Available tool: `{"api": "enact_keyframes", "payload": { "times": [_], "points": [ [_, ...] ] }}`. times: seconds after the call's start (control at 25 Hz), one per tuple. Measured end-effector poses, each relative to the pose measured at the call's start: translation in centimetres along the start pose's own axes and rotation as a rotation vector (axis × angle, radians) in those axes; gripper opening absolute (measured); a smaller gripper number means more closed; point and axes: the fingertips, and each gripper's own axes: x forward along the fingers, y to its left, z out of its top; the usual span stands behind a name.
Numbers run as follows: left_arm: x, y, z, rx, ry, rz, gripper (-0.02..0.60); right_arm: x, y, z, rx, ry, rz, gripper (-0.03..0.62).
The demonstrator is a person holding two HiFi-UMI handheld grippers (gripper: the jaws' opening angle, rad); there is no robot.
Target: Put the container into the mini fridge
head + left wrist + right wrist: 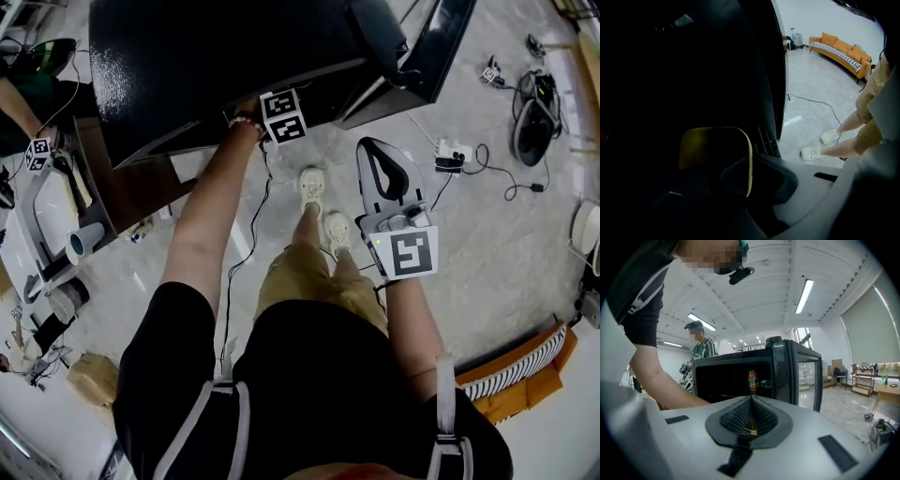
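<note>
Reaching into the black mini fridge (216, 56) goes the left arm. In the head view only the marker cube (283, 116) shows, at the fridge's lower edge, upper middle of the frame.

Over to the left gripper view: the left tongs (729, 180) are inside the dark cabinet, pinching the container (712, 145). It's a yellowish box with rounded corners and a pale rim, sitting centre-left. The ribbed pad (736, 176) lies right against its side, and the other jaw is lost in the gloom. What's in the container I can't tell, it's too dark in there. To its right runs the fridge's front edge, then pale floor (811, 84), the person's shoes (820, 146) and an orange sofa (841, 47) at upper right.

Right gripper view now: the right tongs (751, 414) are pressed together, the pads meeting in a thin seam with nothing held. They face the fridge head on, with its glass door (809, 376) swung open right of centre. Inside, just above the seam, a bottle (752, 379) with a red and orange label stands upright. A bare forearm (665, 390) crosses the left of the frame toward the opening. In the head view these tongs sit right of centre, apart from the fridge.
</note>
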Motion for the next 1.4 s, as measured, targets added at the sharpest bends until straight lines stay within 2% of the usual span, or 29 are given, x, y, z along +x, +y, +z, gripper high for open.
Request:
{"api": "enact_keyframes", "payload": {
  "times": [0.2, 0.36, 0.52, 0.72, 0.76, 0.8, 0.84, 1.16, 1.4],
  "points": [
    [0.5, 0.2, 0.4, -0.020, -0.021, 0.002, 0.034, 0.3, -0.5, 0.5, 0.031, -0.030, -0.012, 0.037],
    [0.4, 0.4, 0.3, -0.028, -0.037, 0.019, 0.034, 0.3, -0.3, -0.3, -0.004, 0.006, 0.010, 0.037],
    [0.4, 0.5, 0.3, -0.028, -0.041, 0.026, 0.034, 0.8, -0.3, 0.5, 0.025, -0.028, 0.004, 0.037],
    [0.4, 0.6, 0.7, -0.033, -0.055, 0.042, 0.035, 0.5, -0.5, -0.7, -0.011, 0.017, 0.019, 0.037],
    [0.4, 0.6, 0.8, -0.035, -0.058, 0.046, 0.051, 0.5, -0.5, -0.7, -0.009, 0.017, 0.019, 0.037],
    [0.5, 0.6, 0.8, -0.040, -0.059, 0.048, 0.110, 0.5, -0.5, -0.6, -0.003, 0.013, 0.017, 0.037],
    [0.5, 0.6, 0.8, -0.046, -0.061, 0.048, 0.124, 0.6, -0.5, -0.4, 0.007, 0.003, 0.013, 0.037],
    [0.1, 1.1, 0.7, -0.061, -0.070, 0.069, 0.123, 0.6, -0.3, 0.1, 0.021, -0.015, 0.007, 0.037],
    [-1.1, 1.1, 1.0, -0.067, -0.081, 0.082, 0.123, -0.1, 0.1, -0.3, -0.010, 0.012, 0.023, 0.037]
  ]
}}
